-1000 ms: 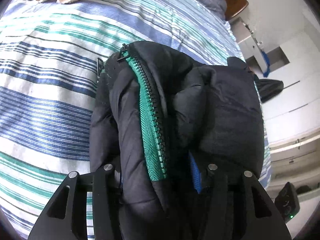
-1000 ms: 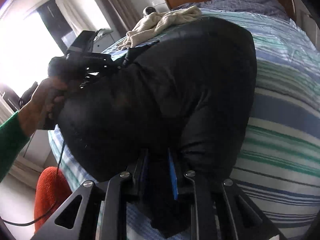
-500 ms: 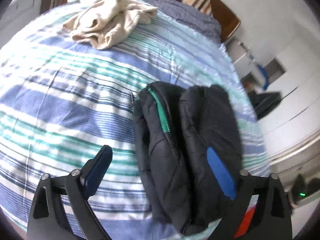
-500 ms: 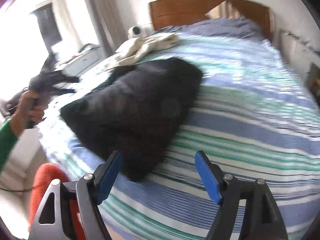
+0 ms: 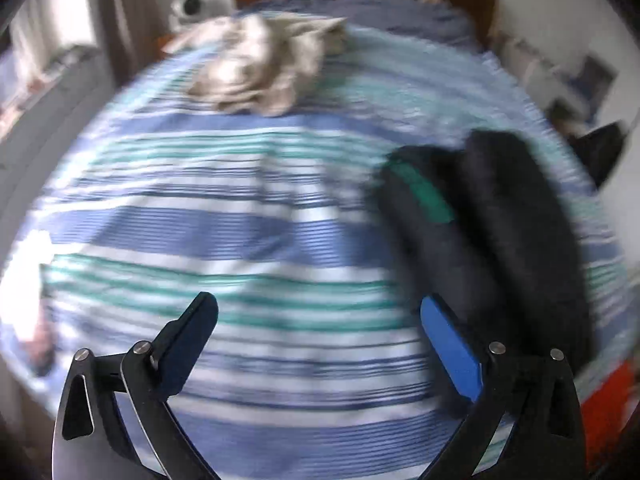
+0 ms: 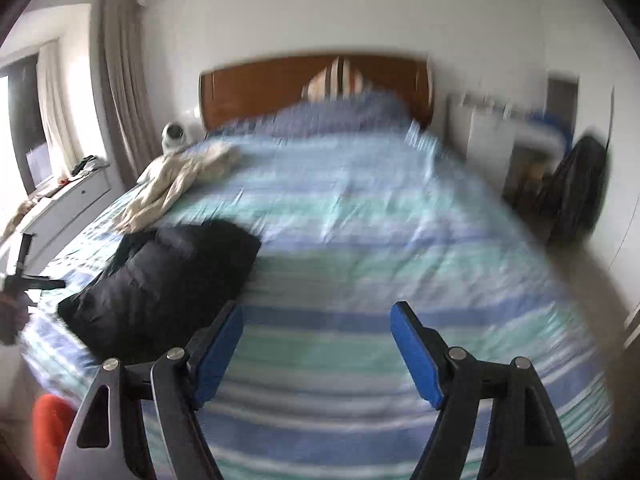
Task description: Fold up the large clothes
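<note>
left tool (image 5: 316, 312): jaws opening, wide, nothing between | right tool (image 6: 316, 320): wide, empty | black jacket (image 6: 168, 276): folded bundle near bed (image 6: 360, 208) edge | risk: puffy layers may spring apart, bundle slide off; blur hides whether fold sits flat

Striped bedspread (image 6: 360, 248) lies bare mid-bed; folded black jacket (image 6: 168, 276) (left) and beige garment (image 6: 180, 184) obstruct.

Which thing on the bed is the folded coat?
Find the big bed with the blue, white and green striped cover. Near its foot edge lies a puffy black padded jacket, folded into a bundle. Unlike the crumpled cream cloth farther up, it is dark, with a green zip strip.
</note>
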The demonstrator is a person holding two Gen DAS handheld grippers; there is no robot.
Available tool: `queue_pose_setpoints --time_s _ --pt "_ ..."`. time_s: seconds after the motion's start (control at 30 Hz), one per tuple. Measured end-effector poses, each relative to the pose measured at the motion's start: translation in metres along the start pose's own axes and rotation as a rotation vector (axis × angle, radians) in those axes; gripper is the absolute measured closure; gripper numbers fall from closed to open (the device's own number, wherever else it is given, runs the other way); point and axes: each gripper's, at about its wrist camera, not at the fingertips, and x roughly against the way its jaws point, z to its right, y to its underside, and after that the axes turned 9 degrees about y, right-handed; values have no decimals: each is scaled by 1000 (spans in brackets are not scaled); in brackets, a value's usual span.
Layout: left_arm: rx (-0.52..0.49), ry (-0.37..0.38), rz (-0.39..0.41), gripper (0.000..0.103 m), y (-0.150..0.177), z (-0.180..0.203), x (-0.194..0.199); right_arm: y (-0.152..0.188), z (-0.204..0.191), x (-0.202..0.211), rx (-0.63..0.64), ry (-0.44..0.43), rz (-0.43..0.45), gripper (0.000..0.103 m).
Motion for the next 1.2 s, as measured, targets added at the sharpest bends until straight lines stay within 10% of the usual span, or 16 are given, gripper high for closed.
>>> queue_pose_setpoints --time_s 0.13,0.3,0.5,0.8,1.2 --pt "134 326 -13 2 -14 -11 -7 22 -43 -30 35 -123 -84 25" --pt "197 494 -88 2 -20 -15 -32 30 -80 -48 40 -248 -142 25" --pt "172 508 -146 2 -3 -3 -65 27 -107 -64 21 -317 -168 25" --pt "305 755 -200 2 13 -11 -129 31 -83 -142 -251 -546 -293 25" --pt "166 692 -330 0 3 26 -179 54 -100 -246 -249 -741 -403 0"
